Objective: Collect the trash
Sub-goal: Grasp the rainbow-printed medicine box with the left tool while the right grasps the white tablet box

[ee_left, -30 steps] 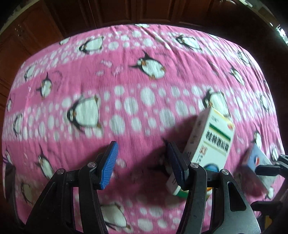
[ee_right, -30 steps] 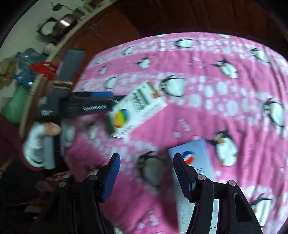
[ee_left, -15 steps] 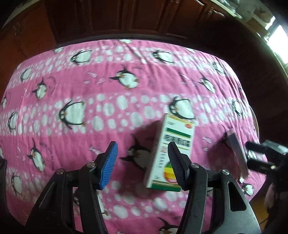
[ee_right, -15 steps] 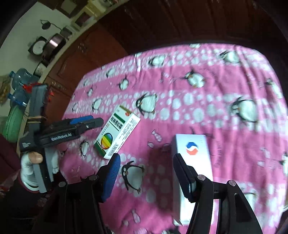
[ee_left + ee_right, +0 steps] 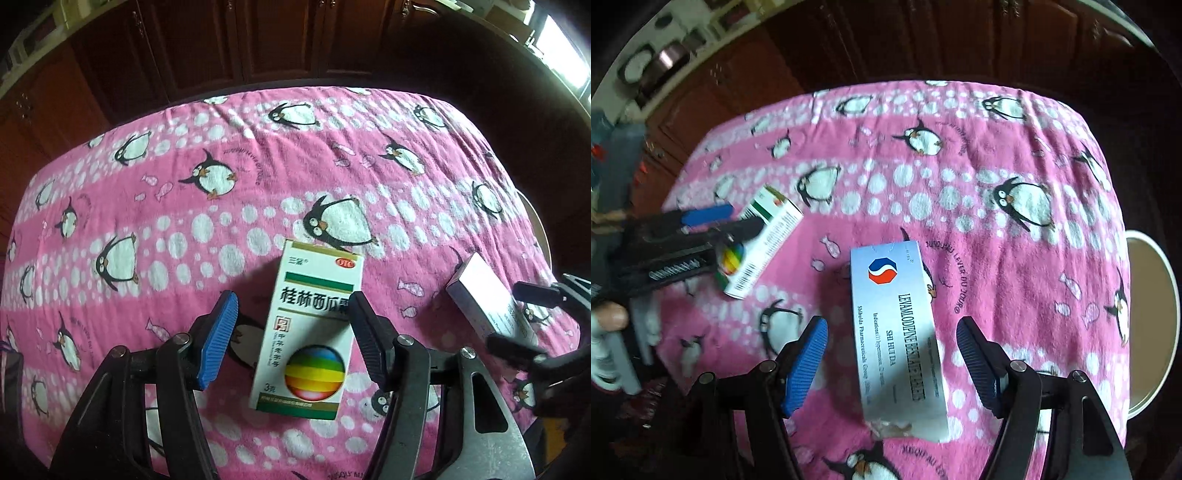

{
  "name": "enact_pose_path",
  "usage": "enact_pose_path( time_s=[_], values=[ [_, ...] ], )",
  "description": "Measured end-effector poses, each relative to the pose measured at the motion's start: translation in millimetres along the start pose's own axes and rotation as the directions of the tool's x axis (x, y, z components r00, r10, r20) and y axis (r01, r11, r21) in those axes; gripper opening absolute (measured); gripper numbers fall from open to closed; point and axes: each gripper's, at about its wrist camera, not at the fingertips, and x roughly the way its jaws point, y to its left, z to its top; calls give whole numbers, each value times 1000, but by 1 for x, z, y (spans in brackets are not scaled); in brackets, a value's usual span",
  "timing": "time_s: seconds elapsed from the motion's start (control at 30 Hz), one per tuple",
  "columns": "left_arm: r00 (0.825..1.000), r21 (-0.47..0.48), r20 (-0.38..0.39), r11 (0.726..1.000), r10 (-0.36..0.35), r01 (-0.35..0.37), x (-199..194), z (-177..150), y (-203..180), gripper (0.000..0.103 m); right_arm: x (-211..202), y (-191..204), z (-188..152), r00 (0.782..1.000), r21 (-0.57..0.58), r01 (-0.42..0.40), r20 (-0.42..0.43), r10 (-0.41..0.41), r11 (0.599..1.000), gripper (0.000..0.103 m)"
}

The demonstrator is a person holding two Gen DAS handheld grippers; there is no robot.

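So, 2 pieces of trash in view, both small cardboard medicine boxes lying flat on the counter under a pink penguin cloth (image 5: 229,206). Box 1, white w/ a rainbow ball (image 5: 310,328), lies between the tips of the left gripper (image 5: 291,339); its jaws are spread and have just been opening, the pads not pressing on the box. Box 2, pale blue-white w/ a red-blue logo (image 5: 899,332), lies lengthwise between the tips of the right gripper (image 5: 892,363), jaws also spread wide and just been opening, clear gaps both sides. The 2 boxes sit near each other, not touching.

Handling, as a guess: light, thin card, prob. empty, so they crush if squeezed hard and may skid on the fleecy cloth. Best hold is across the narrow width, on the long side walls, approx. mid-length. The blue-white box's near end looks torn or crumpled, so avoid gripping there. A beige round rim (image 5: 1152,325) shows at the counter's right edge, maybe a bin; can't tell.
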Motion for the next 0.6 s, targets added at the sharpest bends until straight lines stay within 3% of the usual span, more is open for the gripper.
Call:
enact_pose_path(
  time_s=[0.23, 0.5, 0.6],
  values=[
    [999, 31, -32, 999, -32, 33, 16, 0, -9, 71, 20, 4, -1, 1000, -11, 15, -25, -15, 1000, 70],
    [995, 38, -22, 994, -100, 101, 6, 3, -13, 71, 20, 5, 0, 1000, -3, 13, -17, -13, 1000, 70],
    [999, 63, -23, 997, -33, 34, 9, 2, -13, 71, 17, 2, -1, 1000, 6, 10, -15, -9, 1000, 70]
  ],
)
